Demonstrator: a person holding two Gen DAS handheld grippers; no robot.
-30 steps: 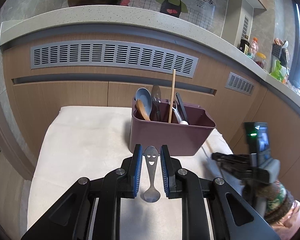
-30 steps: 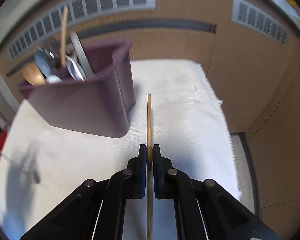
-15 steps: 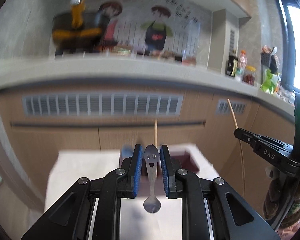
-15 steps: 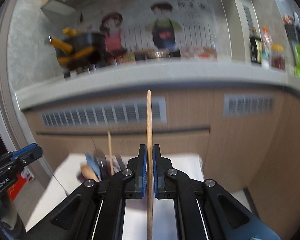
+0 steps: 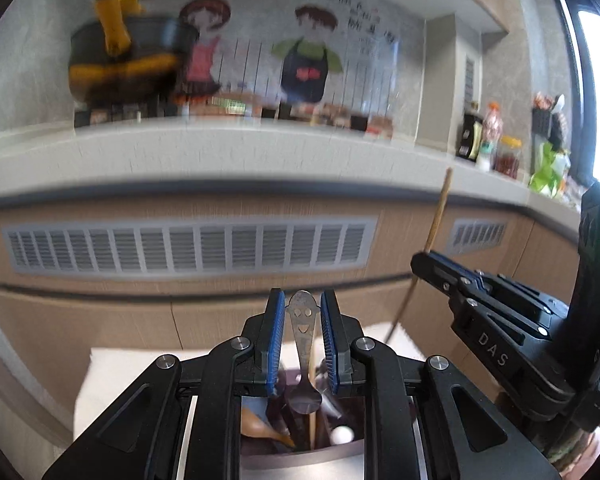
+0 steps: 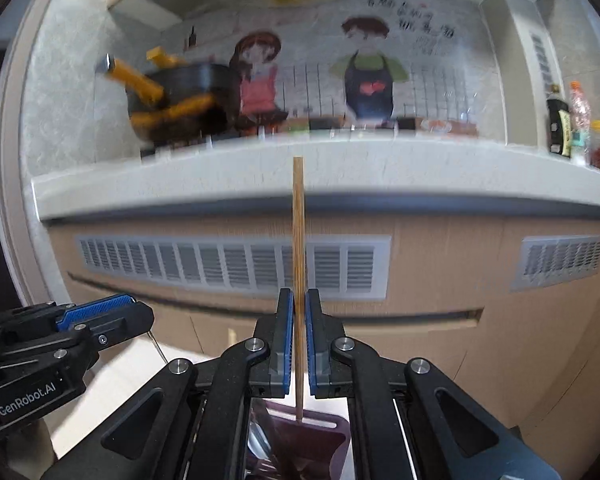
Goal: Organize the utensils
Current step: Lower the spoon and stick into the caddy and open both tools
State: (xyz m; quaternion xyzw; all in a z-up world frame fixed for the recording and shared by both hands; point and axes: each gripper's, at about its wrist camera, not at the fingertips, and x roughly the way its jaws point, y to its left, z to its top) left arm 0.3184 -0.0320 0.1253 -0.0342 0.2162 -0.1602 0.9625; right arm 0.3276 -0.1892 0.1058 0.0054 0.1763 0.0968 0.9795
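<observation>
My left gripper [image 5: 300, 304] is shut on a small metal spoon [image 5: 302, 332] with a smiley face cut into its handle; the bowl hangs down over the purple utensil caddy [image 5: 300, 450] below. Several utensils stand in the caddy, among them a wooden spoon [image 5: 260, 426] and a chopstick. My right gripper [image 6: 299, 304] is shut on a wooden chopstick [image 6: 298, 240] held upright, its lower end over the caddy [image 6: 328, 436]. In the left wrist view the right gripper [image 5: 424, 260] shows at the right with that chopstick [image 5: 438, 212]. The left gripper [image 6: 112, 312] shows at the left of the right wrist view.
The caddy stands on a white cloth-covered table [image 5: 112, 376] in front of wooden cabinets with grey vents [image 5: 188, 248]. Above runs a stone counter [image 6: 220, 176] with a black and orange pot [image 6: 180, 96] and bottles [image 6: 560, 124] at the right.
Both grippers have risen and tilted up, so the counter and wall now fill the views and the caddy sits below the fingers. The spoon and chopstick stay gripped.
</observation>
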